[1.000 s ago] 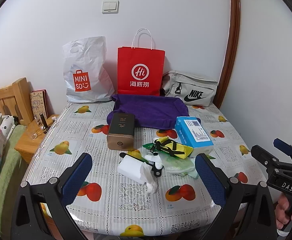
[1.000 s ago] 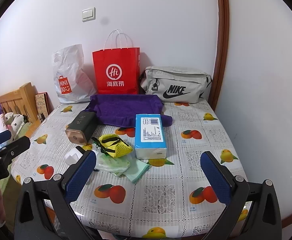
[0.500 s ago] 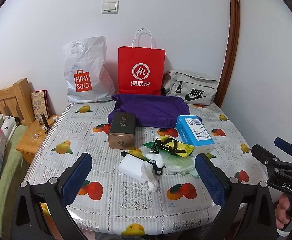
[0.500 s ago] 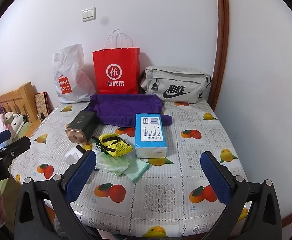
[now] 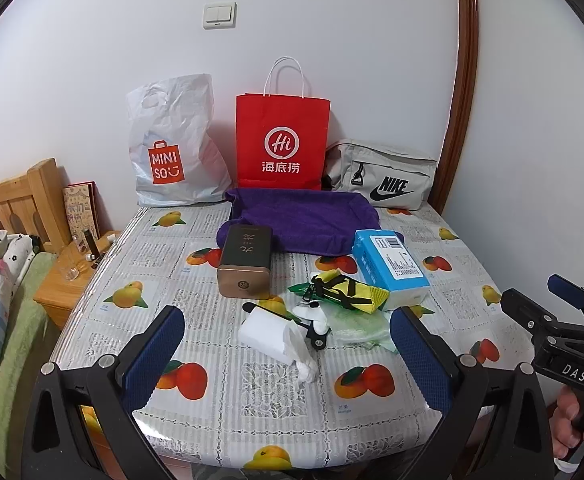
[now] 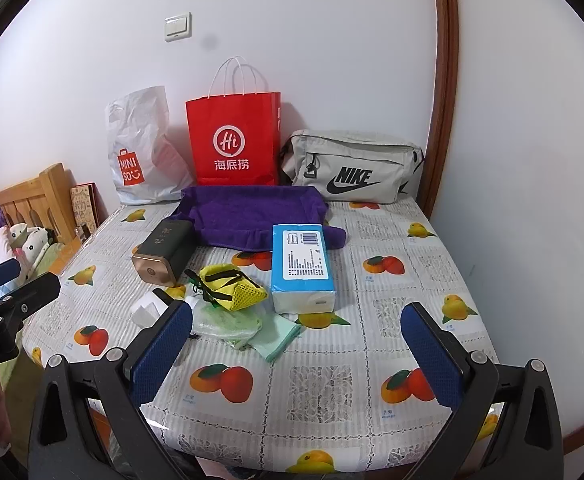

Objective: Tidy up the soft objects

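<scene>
A purple towel (image 5: 304,218) (image 6: 251,214) lies at the back of the fruit-print table (image 5: 275,396) (image 6: 320,392). In front of it sit a blue tissue pack (image 5: 388,264) (image 6: 302,268), a yellow mesh pouch (image 5: 348,292) (image 6: 231,286), a green cloth in clear wrap (image 5: 356,328) (image 6: 231,322) and a white tissue roll (image 5: 267,334) (image 6: 143,310). My left gripper (image 5: 287,354) hangs open above the table's near edge, short of the roll. My right gripper (image 6: 296,346) is open too, near the green cloth, holding nothing.
A dark box with a bronze end (image 5: 245,260) (image 6: 163,254) lies left of the pile. A white Miniso bag (image 5: 171,148), a red paper bag (image 5: 281,144) and a grey Nike bag (image 5: 384,178) line the back wall. A bed and wooden nightstand (image 5: 67,280) stand left.
The left wrist view has shifted slightly, so the table items sit a touch higher and right. Both grippers stay open and nothing on the table has moved.
</scene>
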Tool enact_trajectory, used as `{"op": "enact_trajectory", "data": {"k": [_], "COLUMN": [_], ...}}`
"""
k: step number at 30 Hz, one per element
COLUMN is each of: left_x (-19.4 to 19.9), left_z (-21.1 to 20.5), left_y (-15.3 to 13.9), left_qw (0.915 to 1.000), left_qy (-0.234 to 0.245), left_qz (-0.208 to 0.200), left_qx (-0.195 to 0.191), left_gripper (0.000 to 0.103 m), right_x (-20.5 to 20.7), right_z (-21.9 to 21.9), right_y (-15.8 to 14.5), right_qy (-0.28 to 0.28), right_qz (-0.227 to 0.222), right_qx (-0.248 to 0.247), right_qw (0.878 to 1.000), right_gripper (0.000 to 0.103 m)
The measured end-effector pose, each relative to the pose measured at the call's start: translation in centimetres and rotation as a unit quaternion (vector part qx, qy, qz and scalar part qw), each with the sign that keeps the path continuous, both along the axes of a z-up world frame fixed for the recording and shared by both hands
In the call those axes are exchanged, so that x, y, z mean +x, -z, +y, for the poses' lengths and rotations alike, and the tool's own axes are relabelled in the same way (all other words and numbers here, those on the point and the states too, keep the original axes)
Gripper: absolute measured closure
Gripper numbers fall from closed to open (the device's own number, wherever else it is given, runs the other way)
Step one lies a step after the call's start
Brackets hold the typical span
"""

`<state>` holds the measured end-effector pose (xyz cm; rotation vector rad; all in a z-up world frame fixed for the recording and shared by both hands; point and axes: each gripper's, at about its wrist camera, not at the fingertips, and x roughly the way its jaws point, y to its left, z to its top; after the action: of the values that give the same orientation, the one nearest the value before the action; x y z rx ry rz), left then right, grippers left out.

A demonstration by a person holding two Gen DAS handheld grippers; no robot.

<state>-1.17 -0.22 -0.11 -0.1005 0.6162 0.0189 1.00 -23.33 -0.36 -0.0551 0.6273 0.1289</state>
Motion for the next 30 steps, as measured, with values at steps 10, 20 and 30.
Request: {"op": "enact_trajectory", "data": {"k": [10,20,30], "left_x": [-0.25,-0.21,-0.16], "left_z": [0.28,0.32,0.03], "left_y": [0.07,0.06,0.07], "left_qw": [1.0,1.0,1.0], "left_qy": [-0.002,-0.001,-0.002], "left_qz": [0.002,0.002,0.003], "left_qx": [0.002,0.004,0.005], "left_gripper": [0.0,0.0,0.0], "right_x": [-0.16,-0.31,-0.38], "right_z": [-0.24,-0.38,-0.52], "right_y": [0.09,-0.02,-0.04], "right_qy": [0.002,0.004,0.002], "right_qz": [-0.003,-0.005,-0.006], "right_qx": [0.003,0.005,0.006], "right_qw": [1.0,1.0,1.0], "right_gripper": [0.001,0.001,0.0]}}
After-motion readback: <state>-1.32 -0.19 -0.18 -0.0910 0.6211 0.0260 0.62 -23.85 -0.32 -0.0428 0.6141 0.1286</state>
